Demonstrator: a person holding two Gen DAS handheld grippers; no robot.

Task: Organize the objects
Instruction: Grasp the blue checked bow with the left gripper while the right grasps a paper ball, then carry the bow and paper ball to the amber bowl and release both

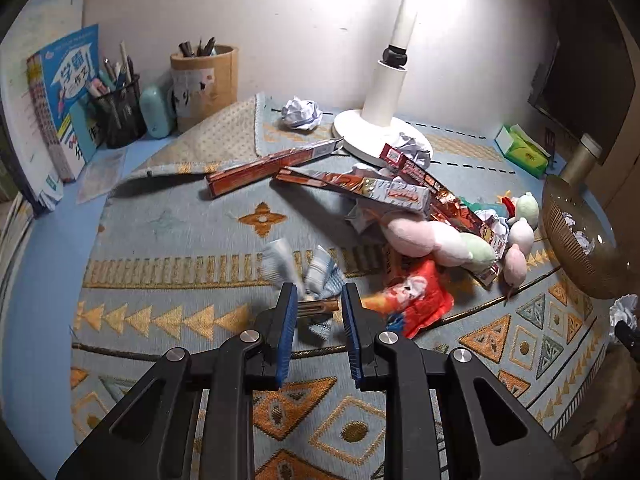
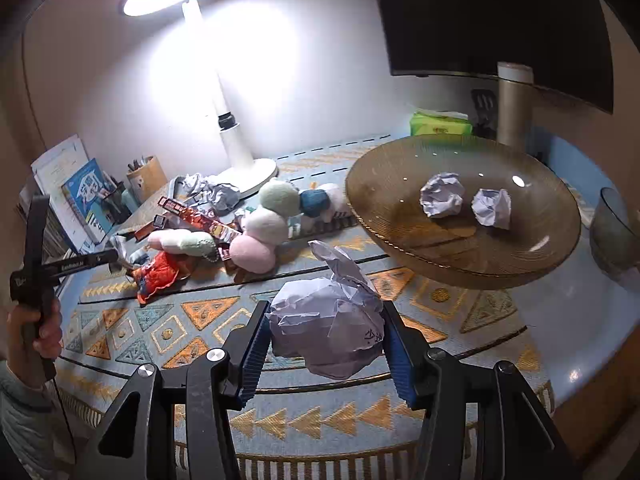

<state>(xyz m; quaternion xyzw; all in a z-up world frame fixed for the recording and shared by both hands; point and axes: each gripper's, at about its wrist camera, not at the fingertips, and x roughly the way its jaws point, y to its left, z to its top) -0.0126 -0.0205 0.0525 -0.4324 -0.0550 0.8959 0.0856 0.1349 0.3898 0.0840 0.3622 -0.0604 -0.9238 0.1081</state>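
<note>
Right claw [image 2: 326, 344] pinching a crumpled paper ball [image 2: 326, 328], raised over the worktop's patterned cloth [image 2: 160, 332], just beside an amber glass bowl [image 2: 400, 236] holding two smaller paper balls [image 2: 442, 194]. Left claw [image 1: 319, 300] nearly closed on a small brown-handled item [image 1: 318, 307] with blurred striped wrapping, near a red packet [image 1: 416, 300].

Setting: home study corner. Counter against a plain white wall, covered by a patterned woven cloth [image 1: 168, 248]. Lit desk lamp [image 2: 240, 136] stands at the back. Left side: upright school workbooks [image 1: 60, 92], mesh pen cup [image 1: 120, 116], bamboo pen holder [image 1: 204, 80]. Right side: dark monitor [image 2: 492, 20], green tissue pack [image 2: 440, 124]. Plush toys [image 2: 260, 224] and snack wrappers [image 1: 416, 300] lie scattered mid-counter.
</note>
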